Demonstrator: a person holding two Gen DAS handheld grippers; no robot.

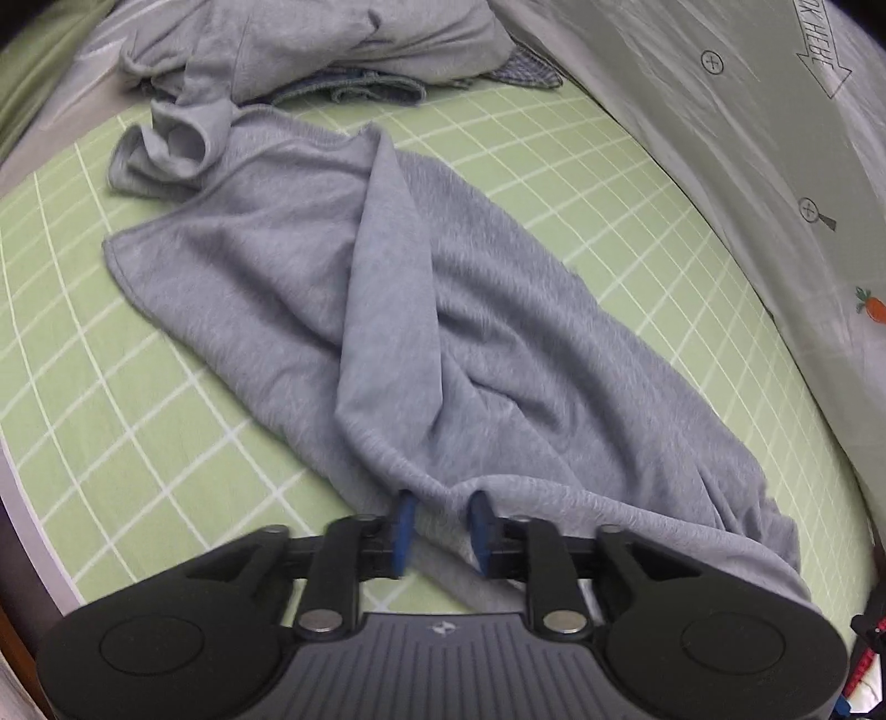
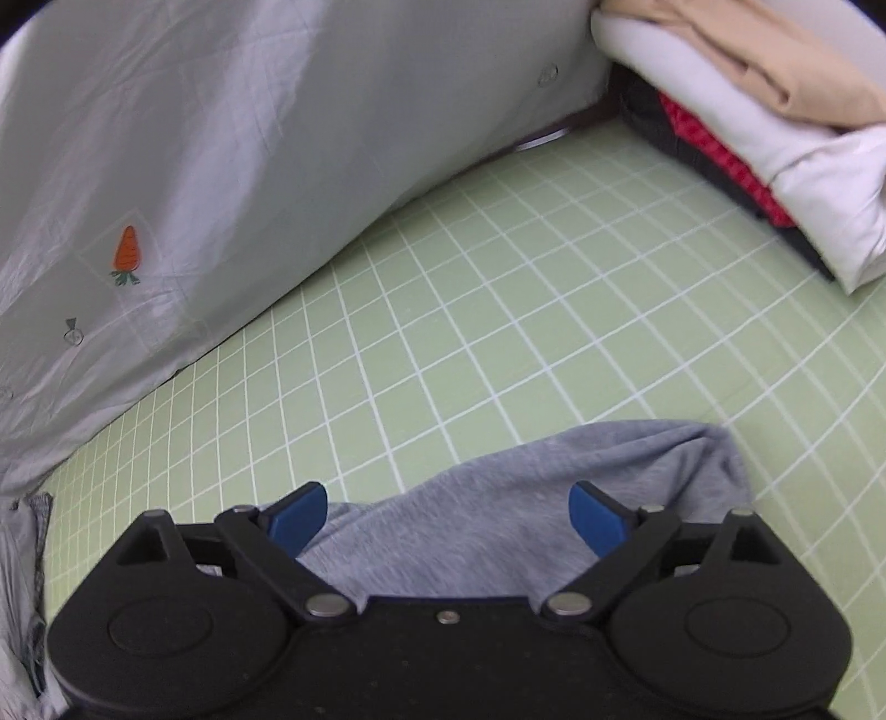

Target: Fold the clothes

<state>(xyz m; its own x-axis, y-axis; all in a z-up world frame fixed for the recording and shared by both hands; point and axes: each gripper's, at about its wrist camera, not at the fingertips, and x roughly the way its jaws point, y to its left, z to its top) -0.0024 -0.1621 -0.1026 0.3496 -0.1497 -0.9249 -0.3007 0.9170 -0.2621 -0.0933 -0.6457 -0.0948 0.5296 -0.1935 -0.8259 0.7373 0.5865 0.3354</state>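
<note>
- Grey jersey garment (image 1: 398,310), probably a T-shirt, lies rumpled and lengthwise on a bed sheet (image 1: 138,399) of pale green with a white grid.
- A tall ridge of fabric runs down the middle of the garment; a rolled sleeve opening (image 1: 177,144) sits at its far end.
- At the garment's near hem, the left gripper (image 1: 443,526) has its blue fingers (image 1: 406,523) drawn close together with a bunch of the grey cloth between them, so it is pinching the hem.
- Beyond the garment's far end is a heap of more clothes (image 1: 310,50): another grey piece on top, and a blue-grey checked fabric (image 1: 531,69) showing under it.
- Along the garment's far side rises a pale grey bedcover (image 1: 720,166) printed with arrows, small circles and a carrot motif (image 1: 872,304).
- In the right wrist view, the right gripper (image 2: 448,515) has its blue fingers (image 2: 296,515) spread wide, holding nothing; a corner of the grey garment (image 2: 526,498) lies on the sheet below and between them.
- Whether the fingers touch the cloth cannot be told.
- Well apart from that corner, across bare sheet, is a stack of folded clothes (image 2: 775,127): tan on top, white below it, then red and dark layers.
</note>
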